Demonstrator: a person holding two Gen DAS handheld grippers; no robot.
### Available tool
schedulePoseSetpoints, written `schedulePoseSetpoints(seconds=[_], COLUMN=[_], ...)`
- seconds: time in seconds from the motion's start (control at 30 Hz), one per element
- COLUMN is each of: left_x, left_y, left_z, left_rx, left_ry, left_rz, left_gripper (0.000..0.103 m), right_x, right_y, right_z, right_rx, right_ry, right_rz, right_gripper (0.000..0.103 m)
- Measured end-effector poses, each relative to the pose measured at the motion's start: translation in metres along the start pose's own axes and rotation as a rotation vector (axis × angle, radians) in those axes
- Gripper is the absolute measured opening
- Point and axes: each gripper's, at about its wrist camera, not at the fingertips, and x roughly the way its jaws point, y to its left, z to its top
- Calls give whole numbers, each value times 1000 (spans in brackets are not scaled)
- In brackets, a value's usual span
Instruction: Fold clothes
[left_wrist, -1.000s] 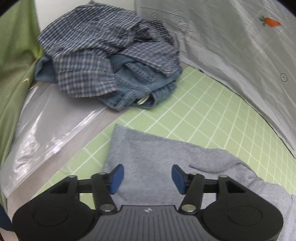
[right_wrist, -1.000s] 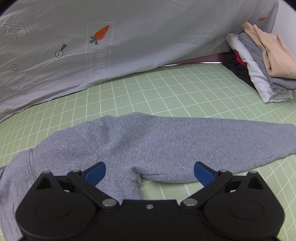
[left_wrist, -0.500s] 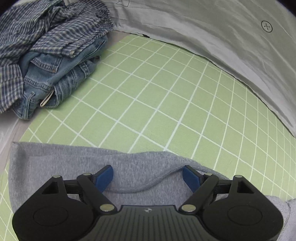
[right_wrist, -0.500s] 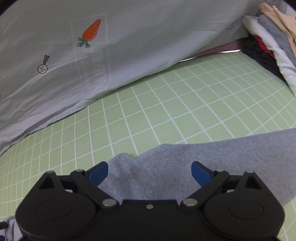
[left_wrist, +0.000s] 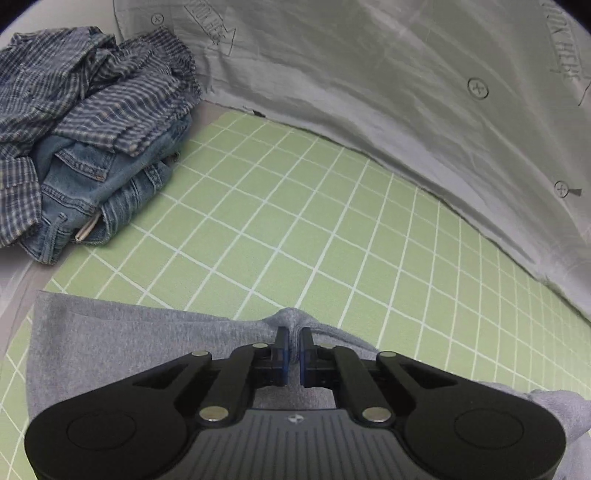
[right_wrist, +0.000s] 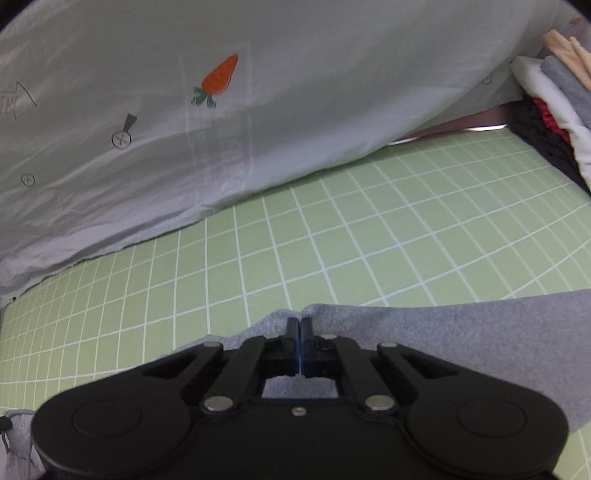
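A grey sweatshirt (left_wrist: 122, 347) lies flat on the green grid mat (left_wrist: 295, 221). In the left wrist view my left gripper (left_wrist: 294, 332) is shut on a pinched fold at the garment's far edge, grey cloth bunched between its blue pads. In the right wrist view the same grey sweatshirt (right_wrist: 461, 332) stretches off to the right, a long sleeve part. My right gripper (right_wrist: 299, 323) is shut on its far edge, the jaws pressed together over a thin ridge of fabric.
A pile of a blue checked shirt (left_wrist: 92, 92) over jeans (left_wrist: 92, 192) sits at the mat's far left. A grey printed sheet with a carrot (right_wrist: 218, 79) hangs behind the mat. Folded clothes (right_wrist: 554, 96) are stacked at the far right.
Both grippers slid forward to the sweatshirt's far edge and went from wide open to shut on the cloth. The fabric now puckers up between each pair of pads.
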Motion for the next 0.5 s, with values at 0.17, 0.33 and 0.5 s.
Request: schedulePoseSetpoints(seconds=[0.17, 0.33, 0.5], left_x=[-61, -103, -102], left_y=[14, 32, 49], left_z=[-22, -76, -132], left_rx=[19, 55, 30], left_ry=[-64, -38, 81], left_rz=[-30, -11, 21], left_gripper=[5, 5, 4], right_x=[-80, -131, -152], right_y=[-21, -36, -74], right_z=[-21, -80, -135], right_rx=[21, -69, -51], right_ry=[-65, -41, 62], right_rz=[20, -43, -125], right_gripper=[0, 0, 0])
